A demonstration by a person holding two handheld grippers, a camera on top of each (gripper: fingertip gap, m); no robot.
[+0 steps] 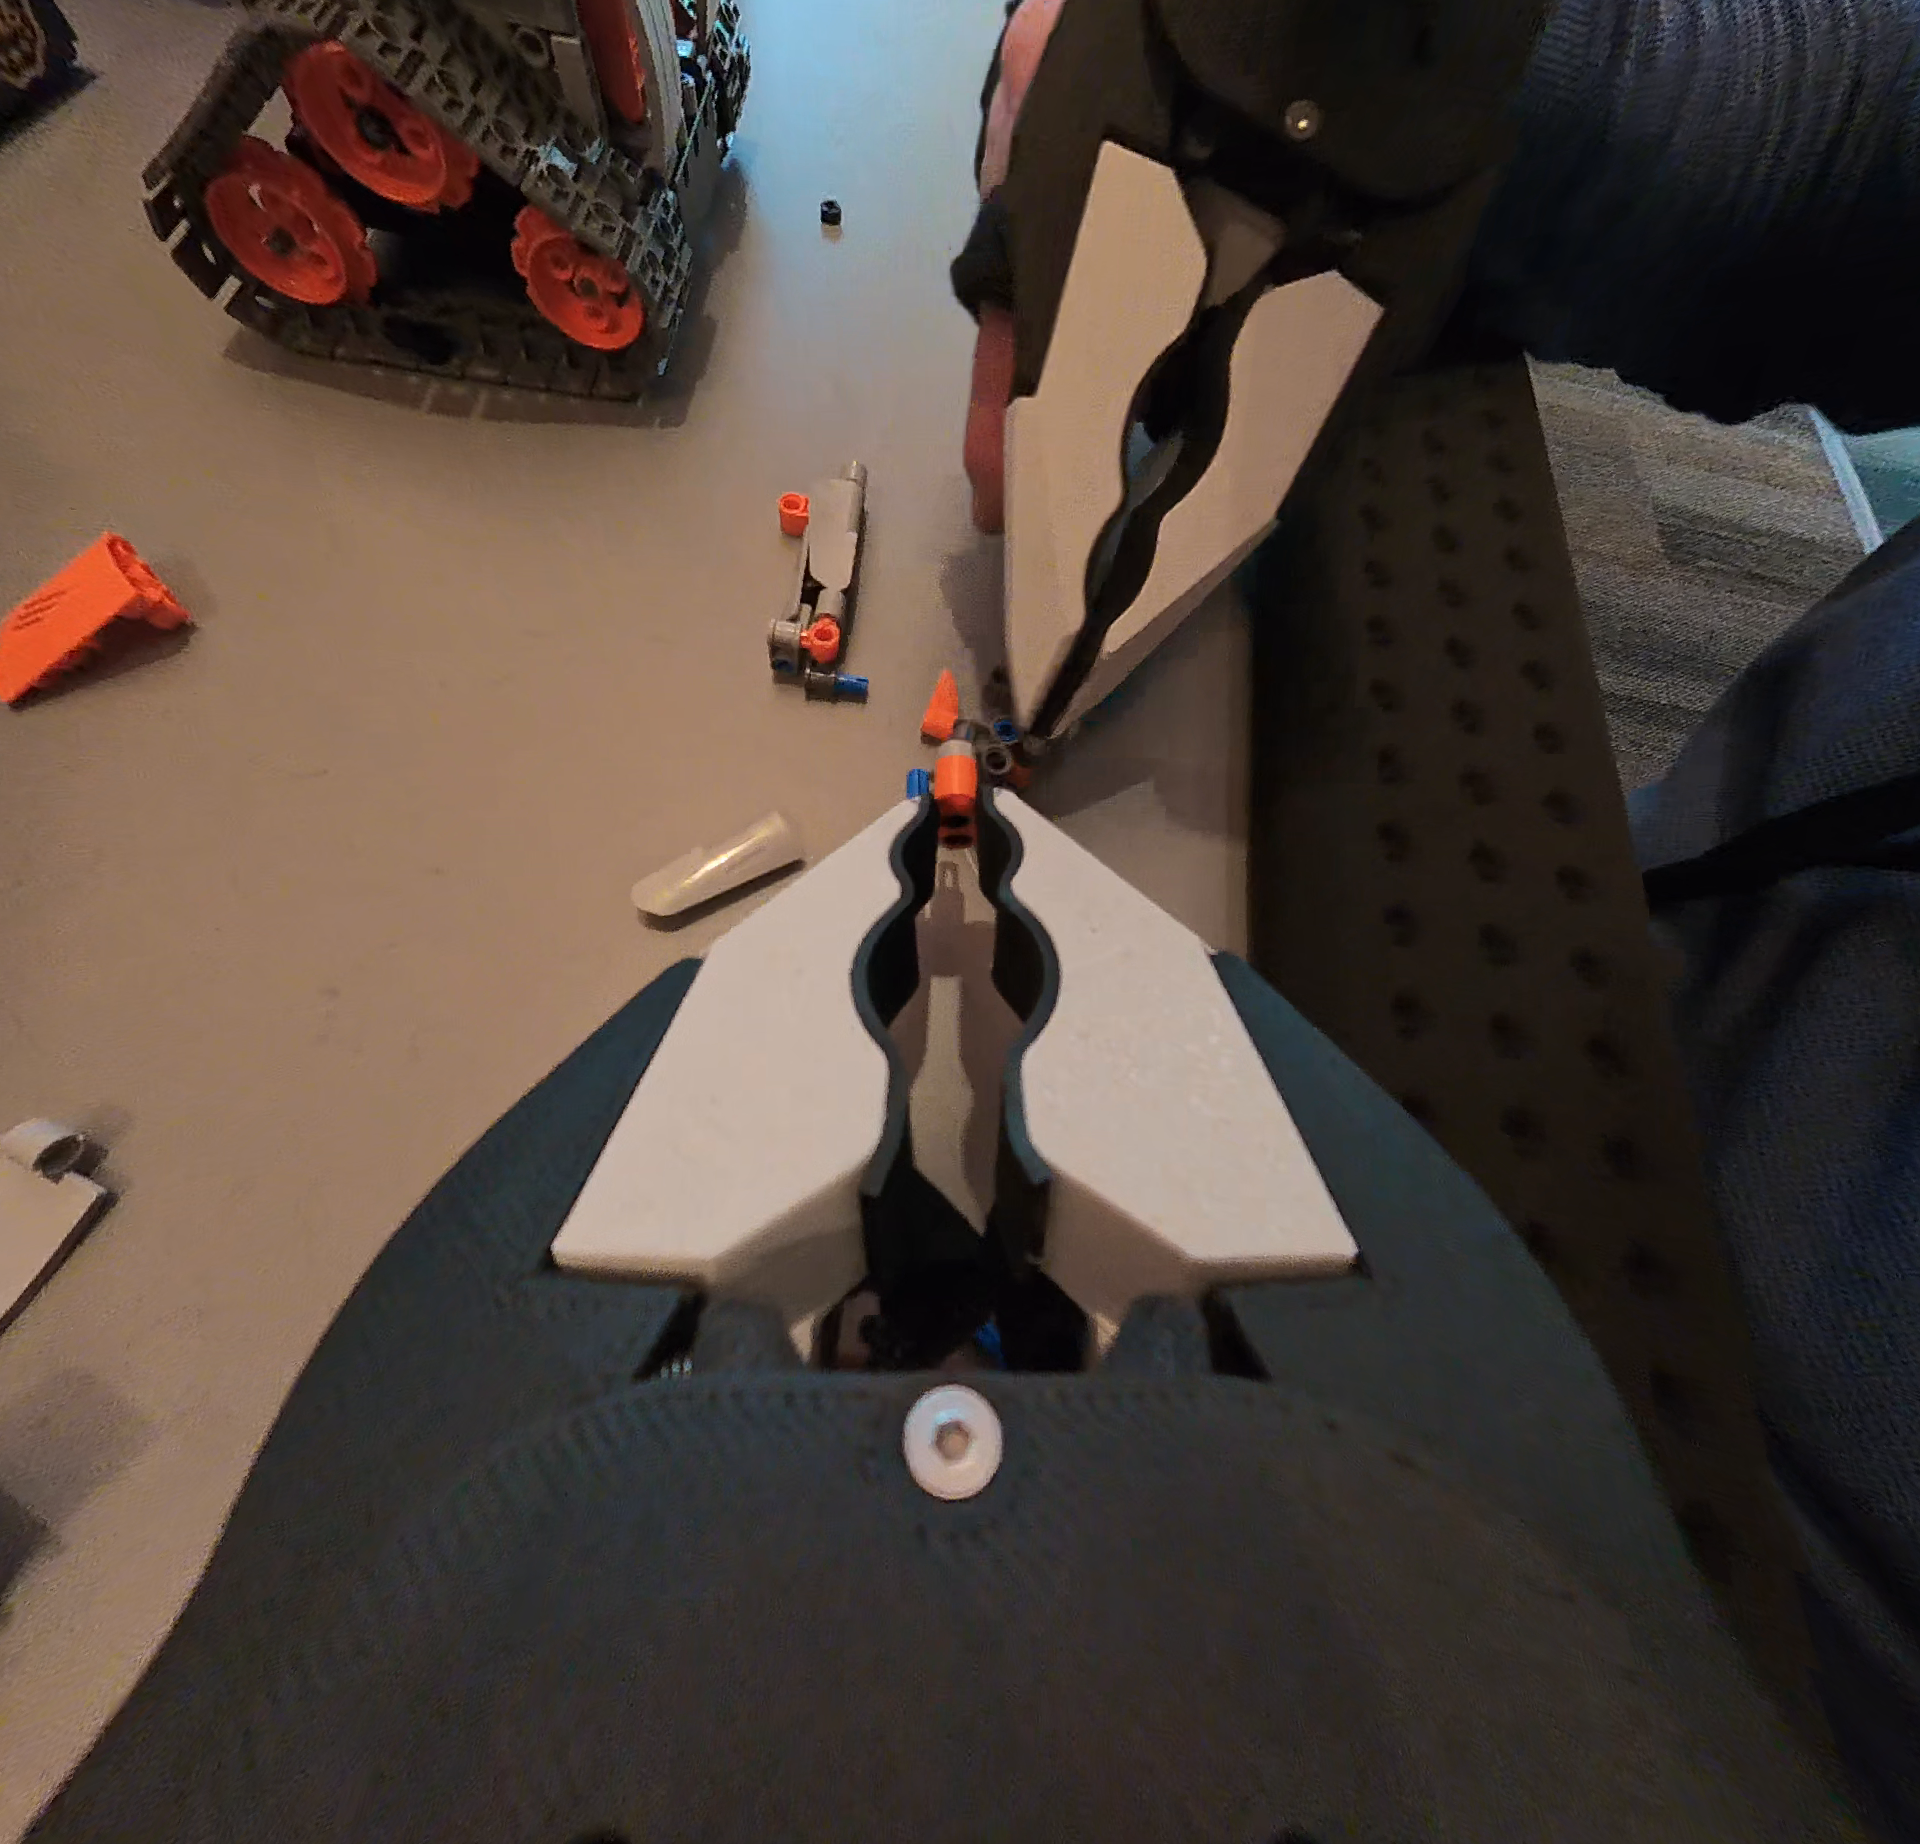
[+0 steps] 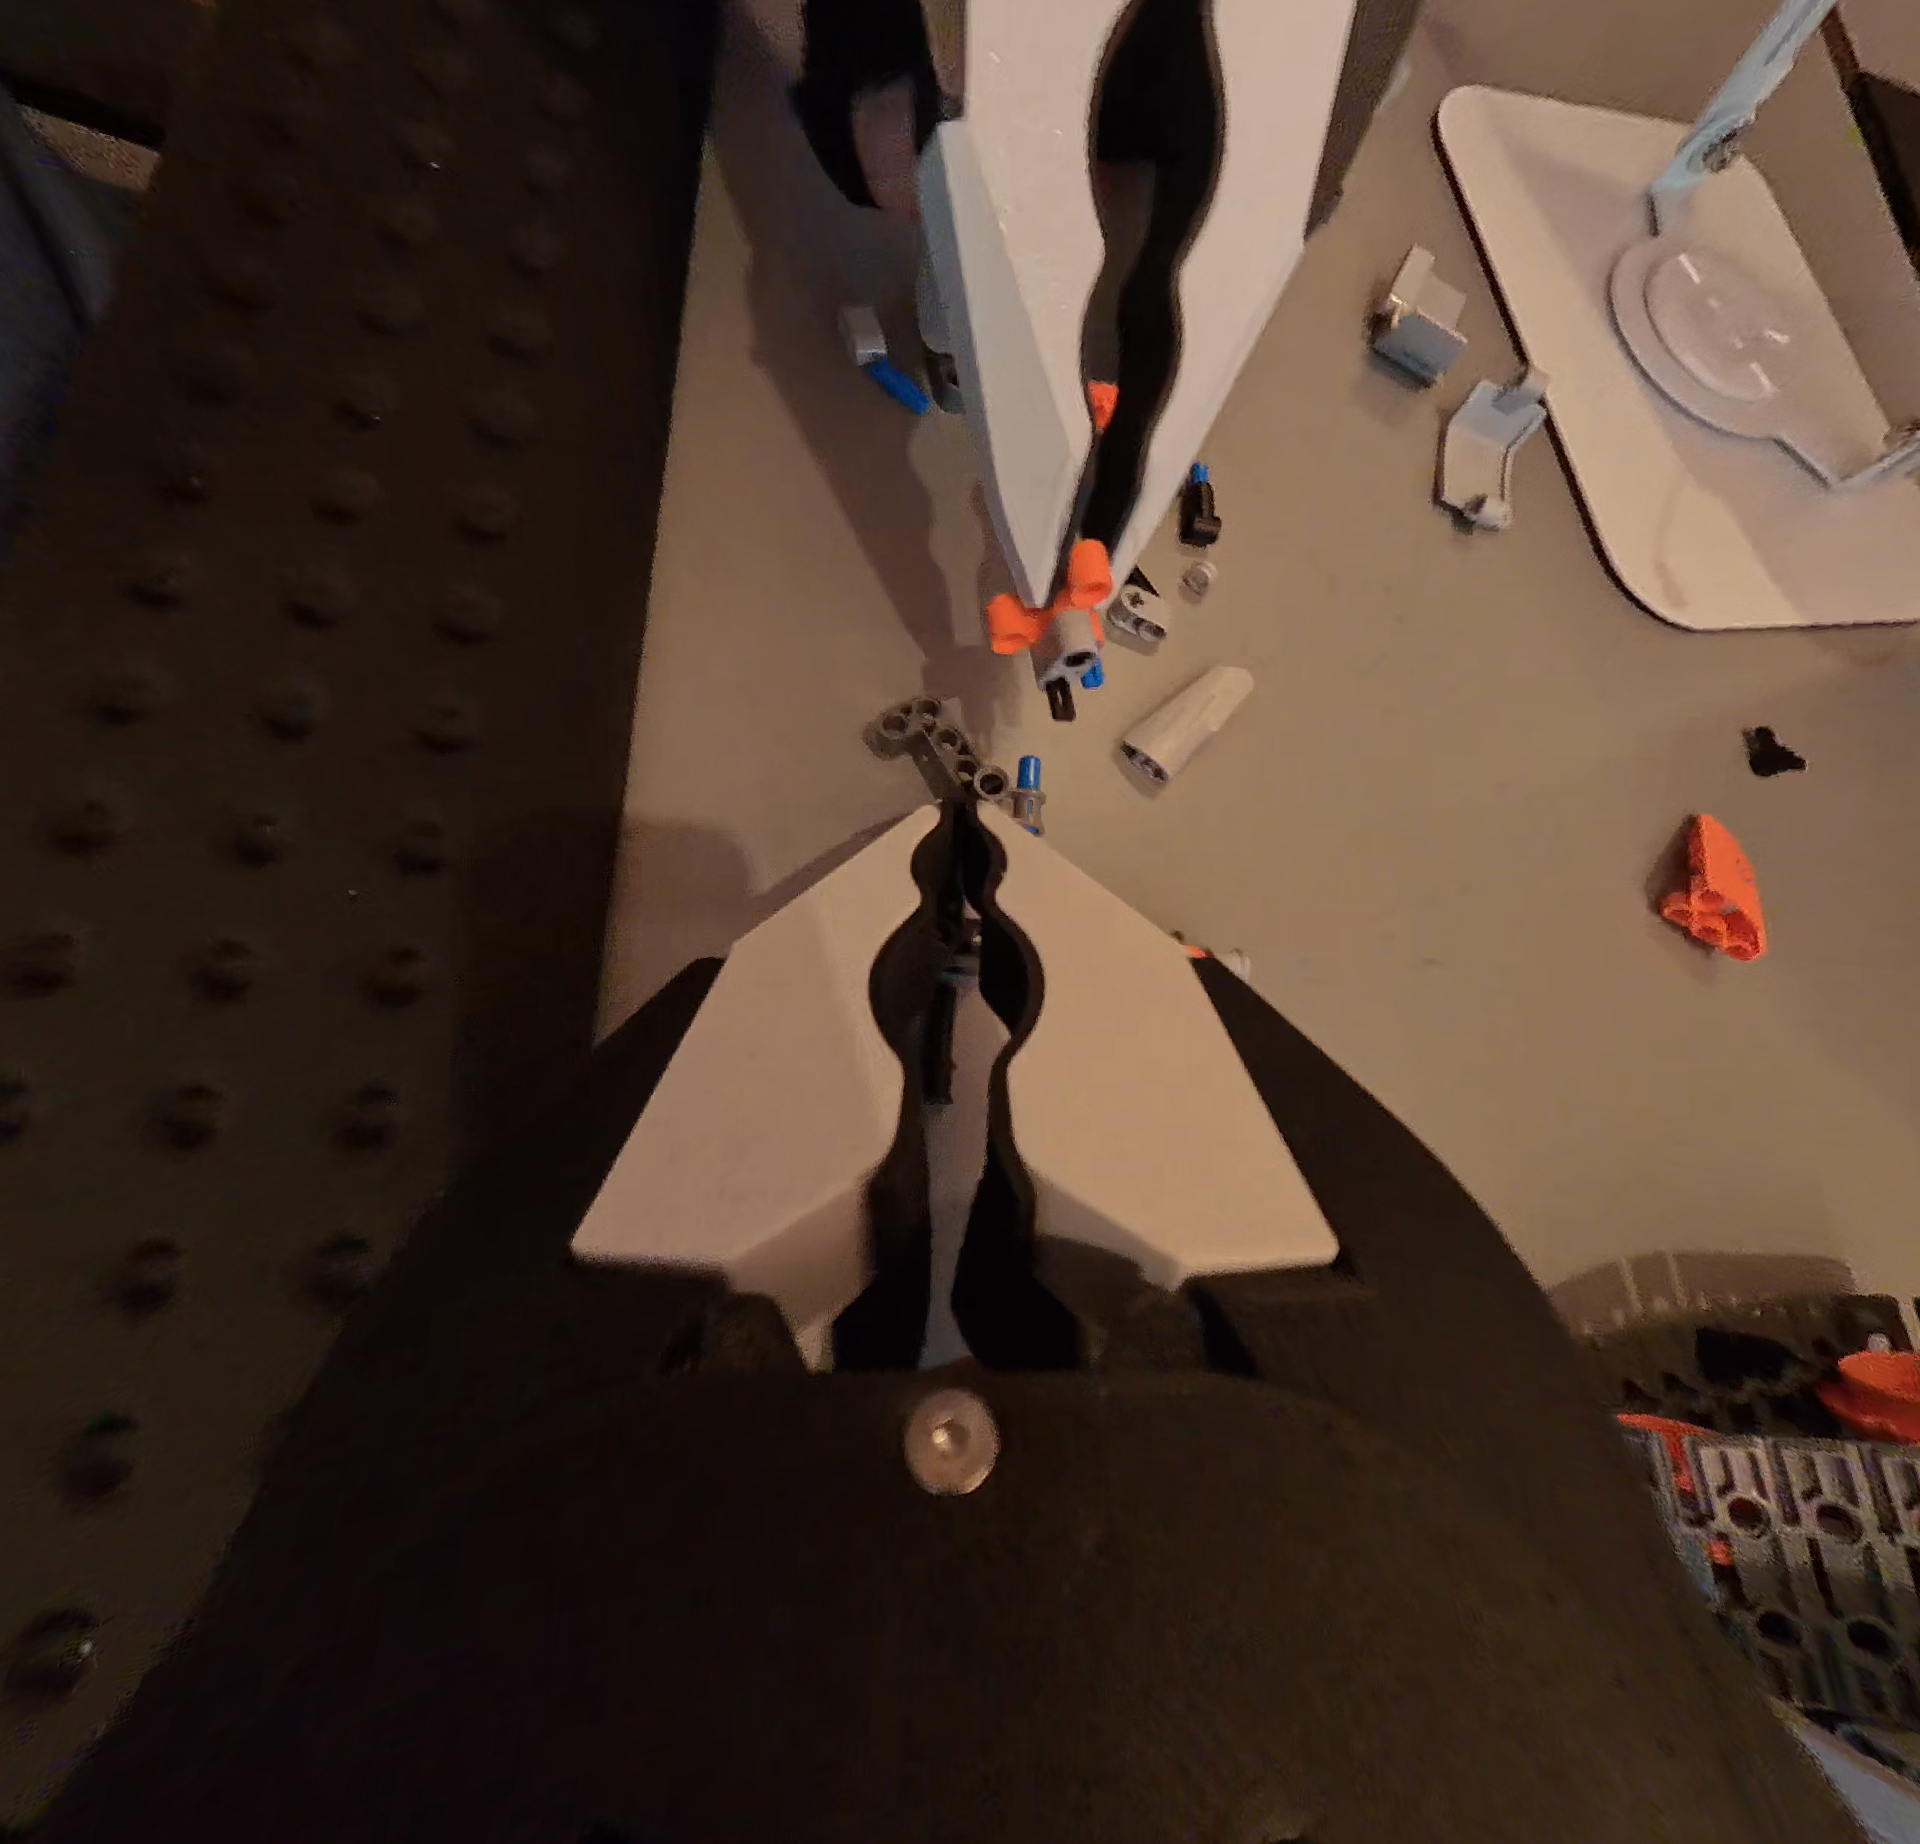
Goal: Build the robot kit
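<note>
Surface: grey tabletop (image 1: 416,911), matte, strewn with small plastic building pieces; a dark studded strip (image 1: 1455,859) along its near edge
Left gripper: left gripper (image 1: 958,807), white fingers (image 1: 790,1046) drawn nearly together, tips pinching a small orange-and-grey connector cluster (image 1: 956,776) with blue pins at its end; same cluster seen from the right wrist view hanging at the tips (image 2: 1060,620), lifted clear of the table
Right gripper: right gripper (image 2: 961,807), fingers (image 2: 790,1067) almost closed, clamped on a slim dark grey beam (image 2: 930,745) with a row of holes, a blue pin (image 2: 1029,781) at its far end; a black axle runs back through the narrow gap between the fingers
Relation: two sets of tips pointing at each other, near but apart, cluster and beam not touching
Near the tips: white rounded panel piece (image 1: 717,864) lying flat just left of the left gripper; small orange wedge (image 1: 940,703) beside the right gripper's tips; grey-and-orange linkage assembly (image 1: 821,589) farther out
Farther off: tracked model (image 1: 447,184) with orange wheels and dark tread, far left; orange angled panel (image 1: 88,615) at the left edge; white tray (image 2: 1662,392) far right in the right wrist view
Person: blue knitted sleeve (image 1: 1714,184) behind the right gripper
</note>
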